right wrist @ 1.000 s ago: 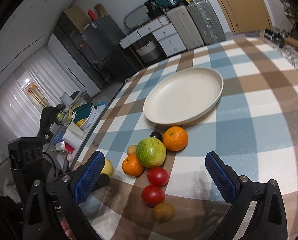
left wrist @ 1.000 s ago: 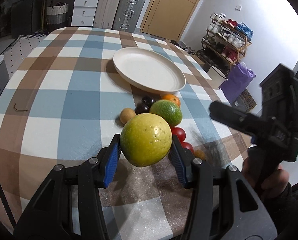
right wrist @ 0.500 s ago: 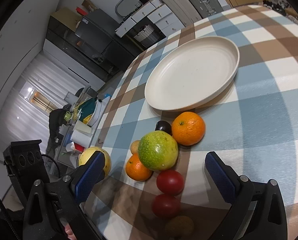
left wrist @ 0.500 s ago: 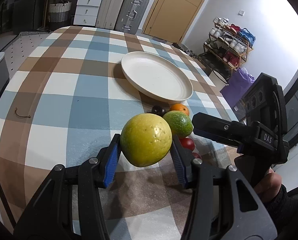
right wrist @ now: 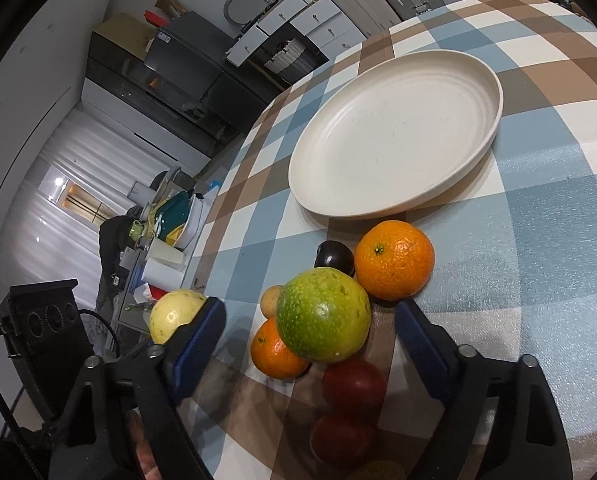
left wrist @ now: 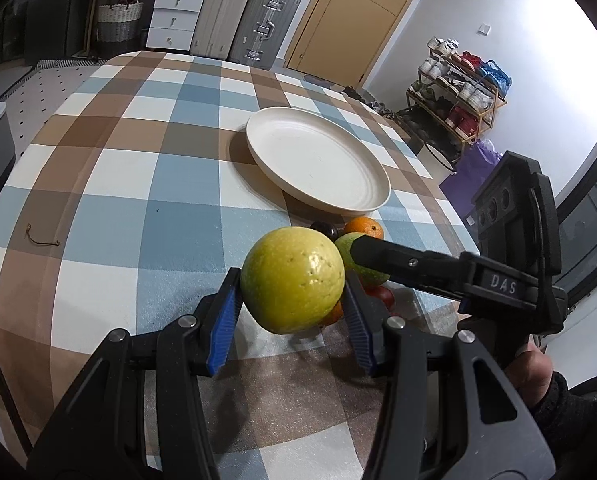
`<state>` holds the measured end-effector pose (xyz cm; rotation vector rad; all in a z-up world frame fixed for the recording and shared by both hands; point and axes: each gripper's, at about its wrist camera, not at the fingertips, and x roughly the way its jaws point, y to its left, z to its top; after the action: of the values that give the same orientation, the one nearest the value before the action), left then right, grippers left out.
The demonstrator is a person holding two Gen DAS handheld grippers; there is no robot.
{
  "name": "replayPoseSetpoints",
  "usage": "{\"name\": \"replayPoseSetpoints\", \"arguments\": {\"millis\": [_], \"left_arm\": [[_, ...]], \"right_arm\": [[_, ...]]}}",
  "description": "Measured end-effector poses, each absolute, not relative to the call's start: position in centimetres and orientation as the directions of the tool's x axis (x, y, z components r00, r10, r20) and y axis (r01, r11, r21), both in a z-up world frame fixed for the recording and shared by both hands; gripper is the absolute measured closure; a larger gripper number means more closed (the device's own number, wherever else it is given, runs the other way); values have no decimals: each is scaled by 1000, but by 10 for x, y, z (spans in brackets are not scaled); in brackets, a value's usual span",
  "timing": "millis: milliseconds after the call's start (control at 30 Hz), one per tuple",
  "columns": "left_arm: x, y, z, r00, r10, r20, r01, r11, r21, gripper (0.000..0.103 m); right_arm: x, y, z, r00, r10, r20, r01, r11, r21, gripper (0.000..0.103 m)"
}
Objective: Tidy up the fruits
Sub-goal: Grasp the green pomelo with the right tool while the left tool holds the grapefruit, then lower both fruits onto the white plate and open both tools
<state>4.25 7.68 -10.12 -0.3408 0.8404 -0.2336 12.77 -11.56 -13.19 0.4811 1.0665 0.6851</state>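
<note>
Your left gripper (left wrist: 292, 312) pinches a round yellow-green fruit (left wrist: 292, 280) with a pitted, speckled skin between its blue pads, holding it clear above the checked tablecloth (left wrist: 146, 184). Your right gripper (right wrist: 306, 332) is spread wide, its fingers either side of a mottled green fruit (right wrist: 323, 316) in the pile, touching neither side. That fruit rests among a large orange (right wrist: 394, 264), a smaller orange (right wrist: 276, 350), a dark plum (right wrist: 334, 258) and two red tomatoes (right wrist: 354, 386). The cream plate (right wrist: 394, 136) sits just beyond the pile.

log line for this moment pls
left gripper: shut on yellow fruit | right gripper: open around green fruit | plate: bare
</note>
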Motion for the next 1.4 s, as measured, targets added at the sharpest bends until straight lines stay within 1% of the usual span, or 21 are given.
{"name": "replayPoseSetpoints", "arguments": {"millis": [33,100,133,233,500,833,1133,1400], "left_arm": [[43,78,-101,648,-332,-686,66,921,-384,57],[45,79,-101,648,-332,-686,64,921,-385,57],[47,79,-101,648,-332,-686,63,921,-385,57],[49,79,-99,650,-329,-685,63,922,-383,57],[61,75,-93,651,-322,-687,67,927,-370,57],[90,58,-84,640,-336,-691,94,927,-364,57],[138,42,-77,623,-358,-696,114,921,-371,57],[188,32,-74,602,-368,-709,121,919,-374,57]], "right_arm": [[127,-115,-132,315,709,-631,-274,704,655,20],[129,-114,-134,309,704,-640,-272,710,650,51],[128,-116,-135,306,698,-647,-264,715,647,52],[129,-120,-141,306,713,-632,-248,700,670,53],[122,-127,-127,354,711,-607,-298,701,648,53],[123,-141,-98,400,754,-522,-373,654,659,53],[156,-157,-81,427,760,-490,-388,643,660,53],[199,-165,-83,424,764,-486,-360,635,684,53]]}}
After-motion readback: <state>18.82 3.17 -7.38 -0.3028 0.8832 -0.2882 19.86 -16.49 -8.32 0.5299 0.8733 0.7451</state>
